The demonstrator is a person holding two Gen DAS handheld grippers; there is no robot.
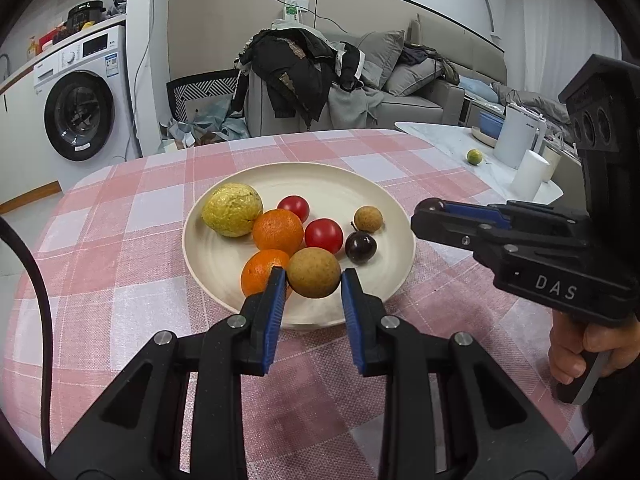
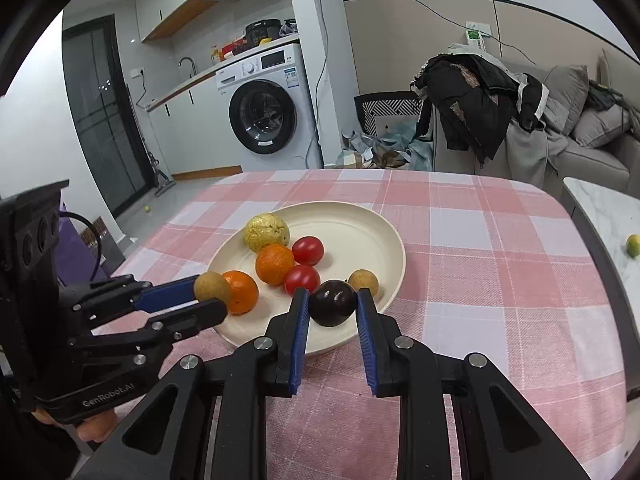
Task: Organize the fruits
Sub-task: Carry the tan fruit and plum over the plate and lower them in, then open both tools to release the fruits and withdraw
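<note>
Both tools on the cream plate [image 1: 224, 280] at once: left gripper [image 1: 314, 276] clamped on the tan round fruit [image 1: 314, 272] dead ahead, right gripper [image 2: 333, 300] pinching the dark plum [image 2: 333, 307] at the near-right rim.

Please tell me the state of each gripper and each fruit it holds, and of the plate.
left gripper: shut on the tan round fruit
right gripper: shut on the dark purple fruit
plate: holds the other fruits
washing machine: door closed
</note>
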